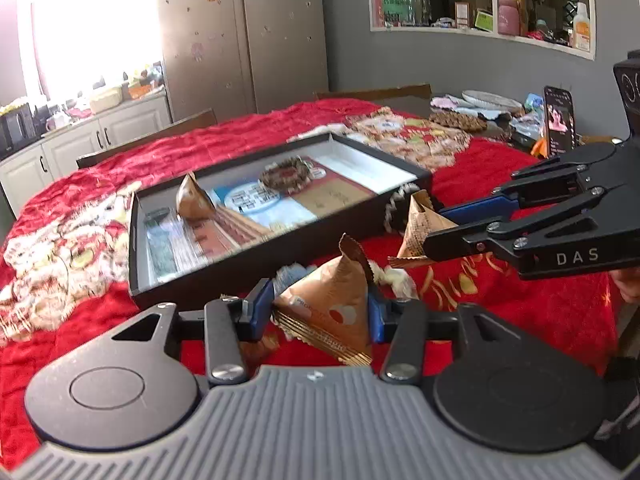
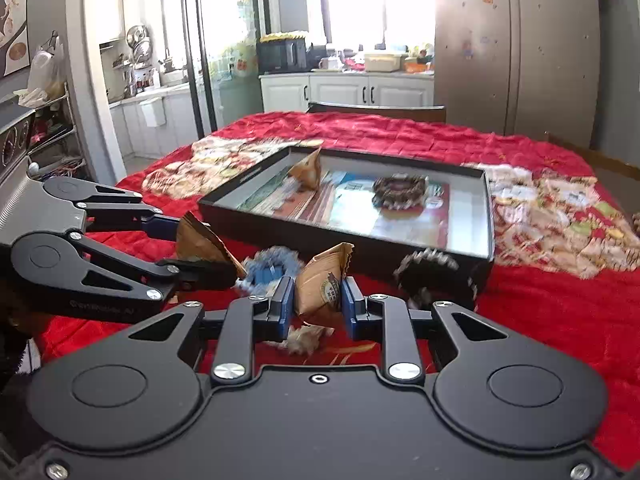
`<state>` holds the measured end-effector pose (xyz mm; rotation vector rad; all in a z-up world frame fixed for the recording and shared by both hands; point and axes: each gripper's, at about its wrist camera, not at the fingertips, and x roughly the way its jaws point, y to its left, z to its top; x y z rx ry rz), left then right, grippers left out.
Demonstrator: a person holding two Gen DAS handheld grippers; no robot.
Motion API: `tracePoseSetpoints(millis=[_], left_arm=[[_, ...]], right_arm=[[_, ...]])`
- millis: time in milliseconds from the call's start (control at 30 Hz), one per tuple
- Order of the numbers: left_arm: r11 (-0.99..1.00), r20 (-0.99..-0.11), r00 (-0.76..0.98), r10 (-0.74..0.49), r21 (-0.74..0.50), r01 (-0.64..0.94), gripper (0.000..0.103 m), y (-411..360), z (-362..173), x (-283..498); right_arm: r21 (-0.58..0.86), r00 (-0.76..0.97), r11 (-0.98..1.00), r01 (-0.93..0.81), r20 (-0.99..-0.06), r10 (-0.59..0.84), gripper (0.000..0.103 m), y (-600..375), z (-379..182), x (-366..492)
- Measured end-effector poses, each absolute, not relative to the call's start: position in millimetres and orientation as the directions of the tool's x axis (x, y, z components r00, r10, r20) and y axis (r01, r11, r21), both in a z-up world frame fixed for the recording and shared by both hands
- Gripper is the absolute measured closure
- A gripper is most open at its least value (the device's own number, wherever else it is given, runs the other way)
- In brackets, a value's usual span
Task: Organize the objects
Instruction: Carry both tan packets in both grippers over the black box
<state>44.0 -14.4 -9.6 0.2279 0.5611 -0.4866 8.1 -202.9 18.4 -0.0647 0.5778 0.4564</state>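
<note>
My left gripper (image 1: 320, 312) is shut on a brown pyramid-shaped snack packet (image 1: 332, 308), lifted above the red cloth. My right gripper (image 2: 318, 304) is shut on a second brown packet (image 2: 324, 284); in the left wrist view that same right gripper (image 1: 434, 226) comes in from the right with its packet (image 1: 420, 224). In the right wrist view the left gripper (image 2: 208, 248) comes in from the left with its packet (image 2: 200, 240). Just beyond stands a black tray (image 1: 224, 276) (image 2: 486, 216). It holds a third brown packet (image 1: 192, 200) (image 2: 308, 170) and a bead ring (image 1: 286, 176) (image 2: 400, 188).
On the red tablecloth (image 2: 540, 320) near the tray lie a blue bead ring (image 2: 268, 268), a dark ring (image 2: 432, 268) and a pale crumpled wrapper (image 2: 304, 338). A phone on a stand (image 1: 558, 120) and clutter sit at the far right. Chairs, a fridge and kitchen counters stand behind.
</note>
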Motion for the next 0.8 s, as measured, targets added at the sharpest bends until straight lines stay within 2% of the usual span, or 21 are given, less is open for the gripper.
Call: tracePoseSetpoints(millis=[433, 800], left_arm=[[0.888, -0.530, 0.771, -0.353, 0.069, 0.454, 0.052, -10.2, 8.5, 84.6], [0.907, -0.518, 0.789, -0.329, 0.060, 0.417, 0.052, -11.2, 13.5, 124.5]], right_arm=[[0.034, 0.799, 0.918, -0.395, -0.479, 0.362, 0.079, -205.4, 38.7, 40.9], [0.044, 0.826, 0.942, -0.334, -0.469, 0.315, 0.079, -213.9, 39.8, 83.0]])
